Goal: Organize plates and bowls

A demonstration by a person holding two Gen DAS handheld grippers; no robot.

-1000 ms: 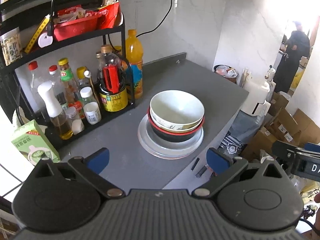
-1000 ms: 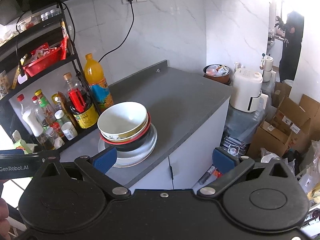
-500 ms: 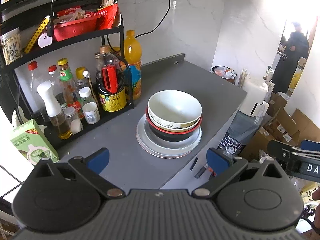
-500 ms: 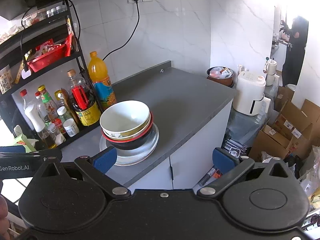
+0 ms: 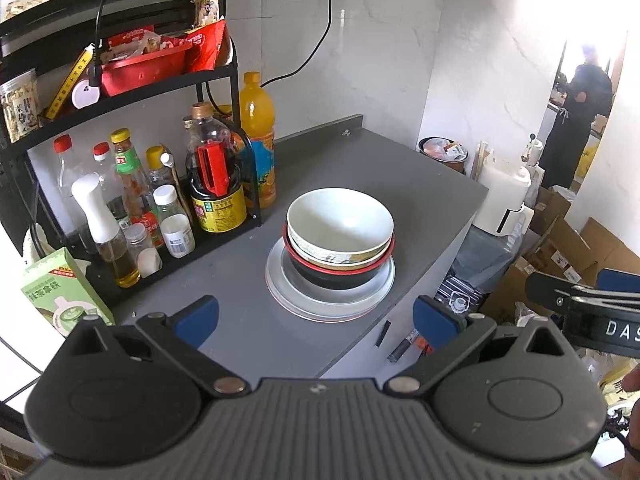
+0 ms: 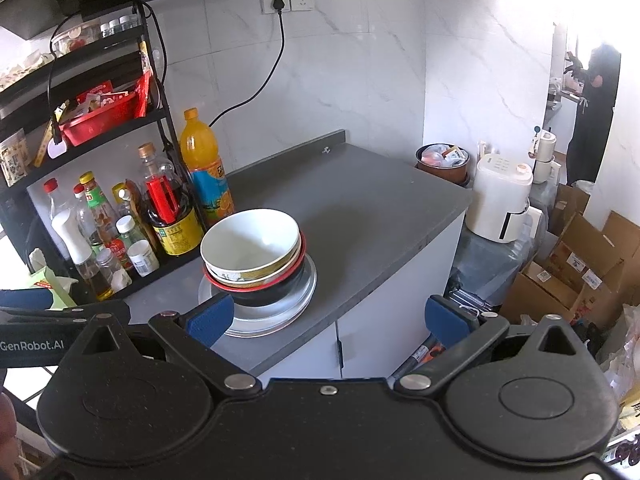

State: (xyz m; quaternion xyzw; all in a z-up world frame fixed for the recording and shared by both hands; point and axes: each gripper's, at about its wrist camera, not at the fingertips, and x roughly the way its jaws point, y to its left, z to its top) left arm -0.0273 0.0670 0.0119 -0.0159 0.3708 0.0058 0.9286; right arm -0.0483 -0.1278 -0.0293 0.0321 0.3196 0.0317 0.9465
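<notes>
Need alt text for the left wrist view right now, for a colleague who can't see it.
A stack of bowls, white one on top, sits on plates on a grey counter, ahead of the open, empty left tool. A rack of bottles stands left; the right tool shows at the right edge.

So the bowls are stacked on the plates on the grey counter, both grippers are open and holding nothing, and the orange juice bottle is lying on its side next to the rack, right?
Not quite: the orange juice bottle stands upright beside the rack, as the left wrist view shows. The rest holds: the bowls sit stacked on the plates on the grey counter, and the left gripper and right gripper are open and empty.
</notes>
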